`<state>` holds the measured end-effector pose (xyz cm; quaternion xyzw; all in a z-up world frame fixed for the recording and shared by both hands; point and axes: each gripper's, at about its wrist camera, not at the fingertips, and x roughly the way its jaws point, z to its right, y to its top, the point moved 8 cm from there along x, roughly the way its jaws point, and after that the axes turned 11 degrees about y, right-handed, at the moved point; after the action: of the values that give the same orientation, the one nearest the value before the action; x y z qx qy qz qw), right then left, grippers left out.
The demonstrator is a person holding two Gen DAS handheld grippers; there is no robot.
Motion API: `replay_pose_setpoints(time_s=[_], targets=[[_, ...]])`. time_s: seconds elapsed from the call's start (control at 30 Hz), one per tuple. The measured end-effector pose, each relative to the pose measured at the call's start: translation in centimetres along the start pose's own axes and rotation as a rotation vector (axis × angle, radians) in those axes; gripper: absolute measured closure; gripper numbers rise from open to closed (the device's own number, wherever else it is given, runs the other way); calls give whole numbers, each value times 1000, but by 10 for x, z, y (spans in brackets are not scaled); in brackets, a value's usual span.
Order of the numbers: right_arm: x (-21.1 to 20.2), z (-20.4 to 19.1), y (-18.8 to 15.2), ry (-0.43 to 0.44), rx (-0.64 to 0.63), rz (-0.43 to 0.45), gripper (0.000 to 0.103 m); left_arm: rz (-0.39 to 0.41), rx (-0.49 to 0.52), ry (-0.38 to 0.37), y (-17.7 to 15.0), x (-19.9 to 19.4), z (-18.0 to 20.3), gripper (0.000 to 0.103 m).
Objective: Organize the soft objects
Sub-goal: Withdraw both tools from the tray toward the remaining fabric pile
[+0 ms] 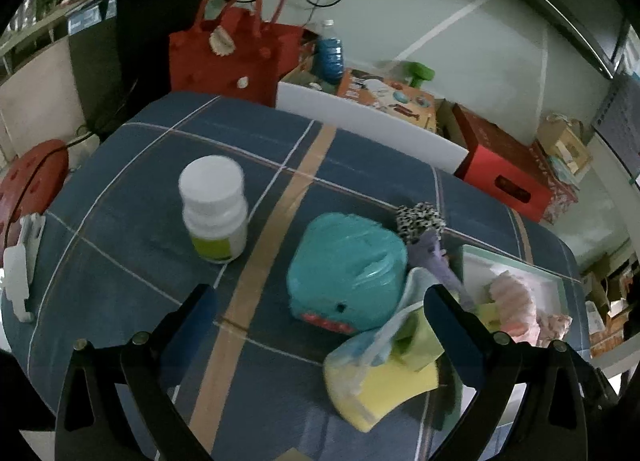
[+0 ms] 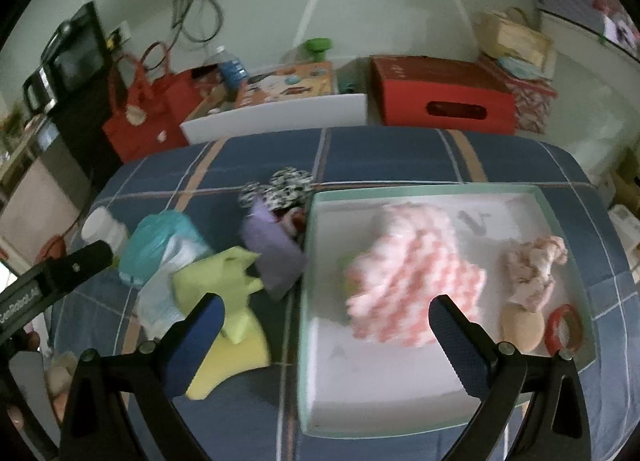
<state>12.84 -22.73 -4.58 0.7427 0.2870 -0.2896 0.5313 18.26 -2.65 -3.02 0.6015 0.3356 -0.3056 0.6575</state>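
Partly done — pink knit (image 2: 404, 273) and pale cloth bundle (image 2: 534, 267) lie in tray (image 2: 400, 397). Yellow cloth (image 2: 224, 297), purple cloth (image 2: 272, 253), spotted scrunchie (image 2: 286, 185) remain on the table beside it. Left gripper (image 1: 320, 321), right gripper (image 2: 326, 325) — both spread wide, empty.

Home rm: plaid bedspread (image 1: 160, 165), red handbag (image 1: 232, 57), gift boxes (image 2: 440, 101).

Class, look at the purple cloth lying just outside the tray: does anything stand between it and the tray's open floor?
Only the tray's own low left wall; the purple cloth lies against it. Inside, the pink-and-white fabric fills the middle, leaving bare floor nearer the camera.
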Motion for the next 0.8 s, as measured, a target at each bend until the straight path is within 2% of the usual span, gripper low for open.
replay_pose_setpoints(time_s=[0.37, 0.57, 0.8], targets=[[25, -45, -17, 52, -112, -57, 0, -36, -19, -6, -10, 11, -13, 0], [38, -52, -23, 64, -119, -79, 0, -64, 25, -5, -14, 17, -7, 0], [53, -50, -27, 72, -107, -107, 0, -114, 12, -4, -20, 26, -8, 0]])
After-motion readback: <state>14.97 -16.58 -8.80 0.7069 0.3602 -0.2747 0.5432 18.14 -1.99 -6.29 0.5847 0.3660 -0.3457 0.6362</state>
